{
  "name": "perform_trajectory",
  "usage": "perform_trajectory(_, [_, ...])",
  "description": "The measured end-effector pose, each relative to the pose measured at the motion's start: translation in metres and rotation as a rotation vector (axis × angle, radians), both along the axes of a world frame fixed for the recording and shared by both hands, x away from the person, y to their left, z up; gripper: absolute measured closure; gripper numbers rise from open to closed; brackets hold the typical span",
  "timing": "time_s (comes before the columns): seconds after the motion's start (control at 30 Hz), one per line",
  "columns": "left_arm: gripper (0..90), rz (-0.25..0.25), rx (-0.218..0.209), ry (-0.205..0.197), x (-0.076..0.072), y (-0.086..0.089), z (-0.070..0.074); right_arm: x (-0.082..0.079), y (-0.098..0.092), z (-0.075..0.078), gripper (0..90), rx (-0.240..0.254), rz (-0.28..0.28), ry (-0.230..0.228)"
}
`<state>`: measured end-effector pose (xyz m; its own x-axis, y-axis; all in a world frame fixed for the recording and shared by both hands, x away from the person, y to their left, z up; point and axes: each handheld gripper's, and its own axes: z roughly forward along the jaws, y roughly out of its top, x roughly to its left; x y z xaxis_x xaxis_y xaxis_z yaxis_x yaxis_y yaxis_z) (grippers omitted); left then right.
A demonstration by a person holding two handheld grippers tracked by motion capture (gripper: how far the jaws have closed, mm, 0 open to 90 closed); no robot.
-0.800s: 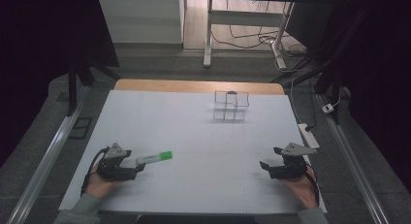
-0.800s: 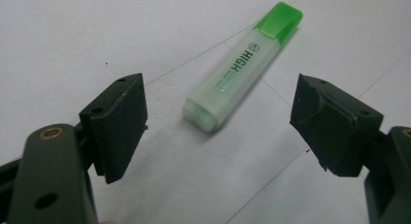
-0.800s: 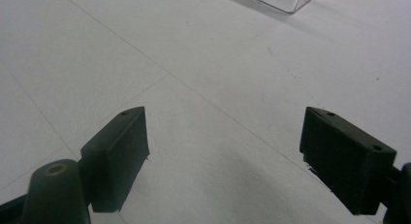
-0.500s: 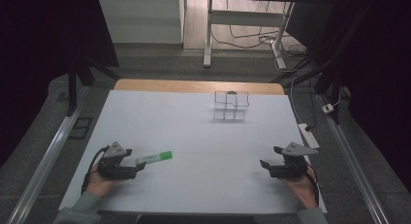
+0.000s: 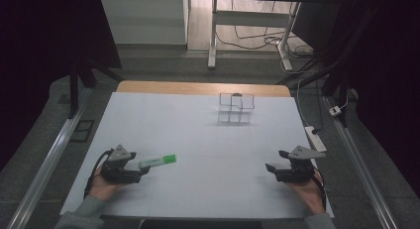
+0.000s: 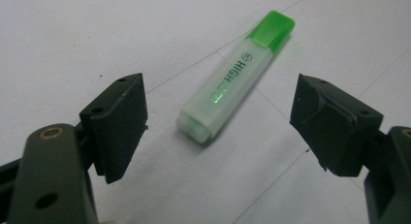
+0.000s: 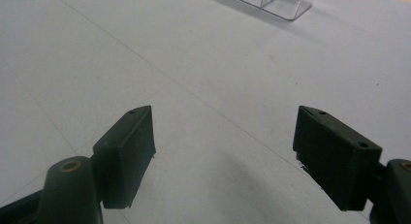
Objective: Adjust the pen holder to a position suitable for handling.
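Between the left claw [image 6: 218, 122], highlighter [image 6: 232, 78] butt lies shadowed.

Highlighter [image 6: 231, 86]: translucent pale body, bright green cap fitted on, "HIGH" printed along barrel. Laid flat on white table [image 5: 198, 135], near front-left corner, close to front edge. Cap end pointed toward table's right edge, slightly toward back.

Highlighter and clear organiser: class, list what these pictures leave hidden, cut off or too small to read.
- Highlighter: left gripper view, print partly legible; underside hidden against the table.
- Clear organiser: high view, too small to tell contents; right gripper view, cut off by the top edge.
- Highlighter in right gripper view: cut by the top edge.
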<state>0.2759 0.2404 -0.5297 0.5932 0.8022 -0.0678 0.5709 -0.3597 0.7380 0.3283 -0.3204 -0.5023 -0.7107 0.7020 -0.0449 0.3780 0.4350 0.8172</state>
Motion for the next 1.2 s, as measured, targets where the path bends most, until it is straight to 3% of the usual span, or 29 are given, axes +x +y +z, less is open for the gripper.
perform_trajectory(0.33, [21.4,-0.003,0.01,-0.002,0.0,-0.001,0.0,0.001,0.003,0.001,23.1,-0.014,-0.002,-0.003])
perform_trajectory(0.9, [21.4,-0.017,0.027,0.003,0.0,-0.006,-0.002,0.011,0.004,0.016,26.4,0.027,-0.04,-0.007])
perform_trajectory(1.2, [21.3,-0.016,0.029,0.006,0.0,-0.007,-0.003,0.024,0.02,0.015,27.8,0.021,-0.027,0.011])
